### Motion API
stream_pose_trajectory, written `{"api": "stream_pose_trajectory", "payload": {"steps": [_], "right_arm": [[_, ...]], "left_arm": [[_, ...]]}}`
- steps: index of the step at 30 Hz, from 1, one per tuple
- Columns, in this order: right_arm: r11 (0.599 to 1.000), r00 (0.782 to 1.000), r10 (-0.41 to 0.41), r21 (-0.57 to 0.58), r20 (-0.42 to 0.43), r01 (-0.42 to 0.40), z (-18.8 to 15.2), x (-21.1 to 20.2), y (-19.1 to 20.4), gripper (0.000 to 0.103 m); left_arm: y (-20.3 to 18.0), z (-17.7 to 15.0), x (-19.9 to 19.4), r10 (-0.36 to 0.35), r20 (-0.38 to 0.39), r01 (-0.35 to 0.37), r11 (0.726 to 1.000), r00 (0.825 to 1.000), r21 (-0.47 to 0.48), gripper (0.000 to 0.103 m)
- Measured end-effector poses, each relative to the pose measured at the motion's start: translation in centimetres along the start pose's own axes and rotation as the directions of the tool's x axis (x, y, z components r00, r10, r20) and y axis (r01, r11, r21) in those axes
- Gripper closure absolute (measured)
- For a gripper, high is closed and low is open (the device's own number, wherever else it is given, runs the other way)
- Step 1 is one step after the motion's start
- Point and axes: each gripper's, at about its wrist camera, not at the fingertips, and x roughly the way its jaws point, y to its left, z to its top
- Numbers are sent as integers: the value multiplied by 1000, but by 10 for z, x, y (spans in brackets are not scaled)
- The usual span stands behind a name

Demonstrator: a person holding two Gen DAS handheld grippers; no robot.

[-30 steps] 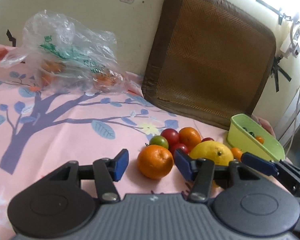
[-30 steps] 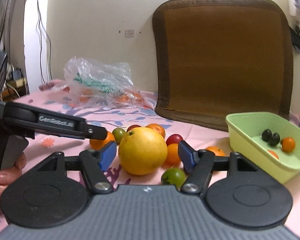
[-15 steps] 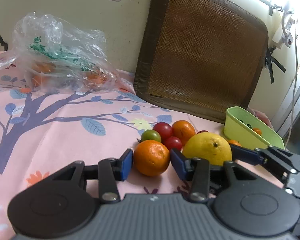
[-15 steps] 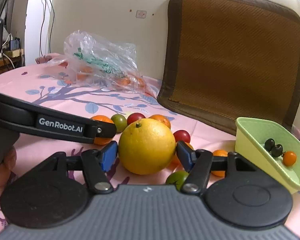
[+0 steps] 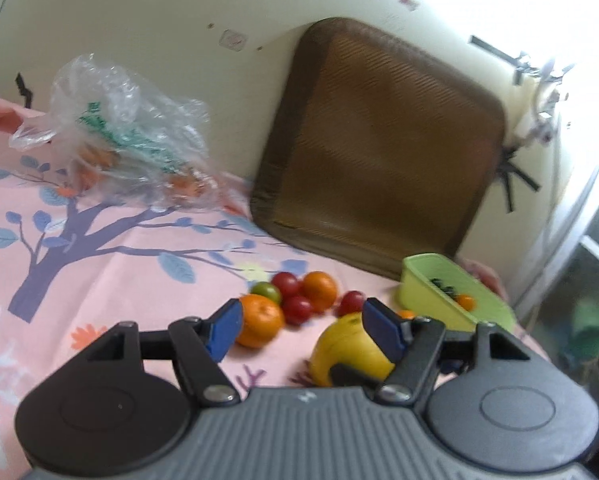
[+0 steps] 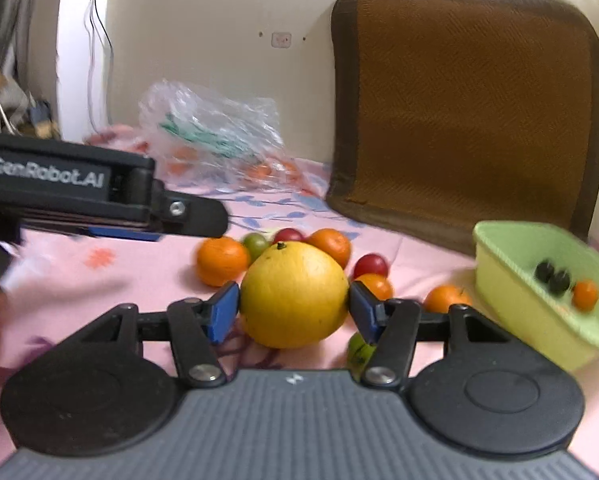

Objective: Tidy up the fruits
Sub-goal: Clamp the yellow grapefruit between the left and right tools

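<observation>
The large yellow fruit (image 6: 294, 295) rests on the pink floral cloth (image 6: 139, 276), directly between the pads of the right tool (image 6: 294, 307), whose jaws have just been closing and now touch both flanks. The green bin (image 6: 539, 312) lies to its right, near. The left tool (image 5: 301, 326) has just been opening and holds nothing; an orange (image 5: 259, 320) sits just beyond its left pad. Its housing reads "GenRobot.AI" in the right wrist view. The fruit is round, with no long axis.
</observation>
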Motion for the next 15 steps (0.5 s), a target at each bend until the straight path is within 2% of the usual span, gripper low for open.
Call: {"api": "stream_pose_trajectory", "payload": {"steps": [5,15], "right_arm": [[991,990,125,62,-73,-120,1,-22,1,41],[991,990,121,68,-66,-117,-7,-30,5,40]], "left_arm": [[-7,-12,-9,-42,-28,42,999,999,-4,35],[-9,-22,-11,-69,-71,68,998,995,-17,35]]}}
